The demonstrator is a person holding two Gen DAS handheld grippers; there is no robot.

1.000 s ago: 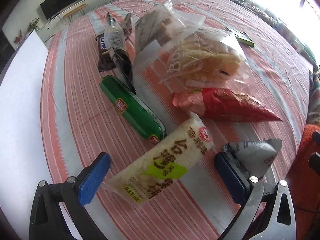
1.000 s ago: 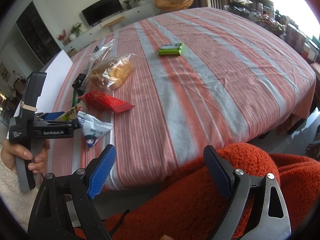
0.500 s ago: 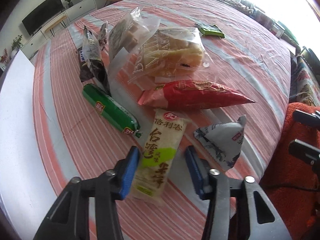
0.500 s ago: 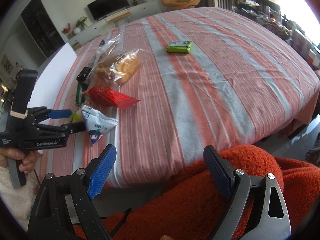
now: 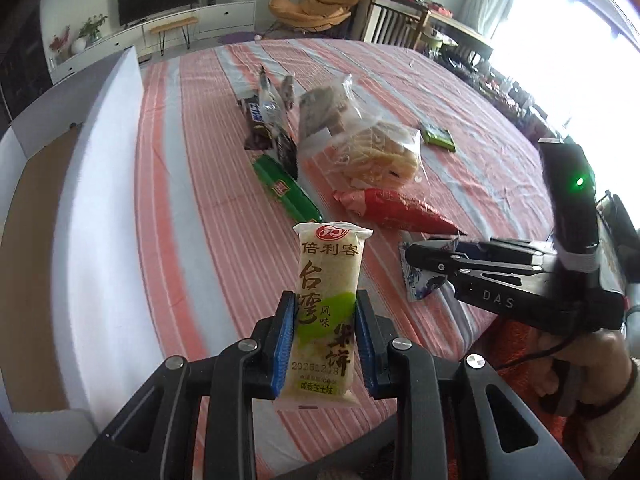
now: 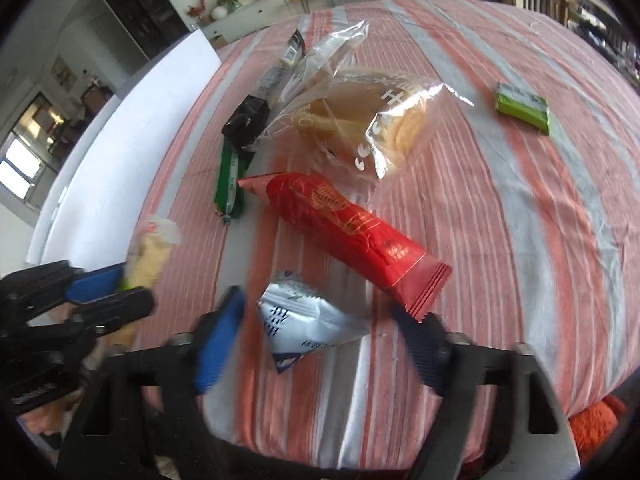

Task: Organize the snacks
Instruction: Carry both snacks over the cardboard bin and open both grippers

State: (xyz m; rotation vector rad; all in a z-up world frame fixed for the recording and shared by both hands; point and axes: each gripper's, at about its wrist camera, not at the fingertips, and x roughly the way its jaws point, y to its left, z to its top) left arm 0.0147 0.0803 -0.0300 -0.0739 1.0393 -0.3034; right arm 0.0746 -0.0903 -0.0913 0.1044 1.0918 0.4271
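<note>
A: Cream-and-green wrapper, the rice cracker pack, pinched at its lower half between the blue pads of the left tongs, which are closing on it. Pack is clear of the striped worktop, above its near edge. Print reads 倍利客 and 台湾风味米饼; date partly legible, "2025".

B: Right tongs?

A: Their own view shows the jaws spread but closing, the silver triangular pouch between them on the worktop near the near edge, pads not touching it. Blurred there.

B: And from the left wrist view?

A: Right tongs seen side-on, body lettered "DAS", green light lit, the pouch at their tips.

B: Other snacks?

A: Red pack just behind the pouch, green stick, clear bread bag, dark wrappers toward mid-worktop. Small green packet well apart toward the right edge. Only the left view shows the white carton at the left edge.
</note>
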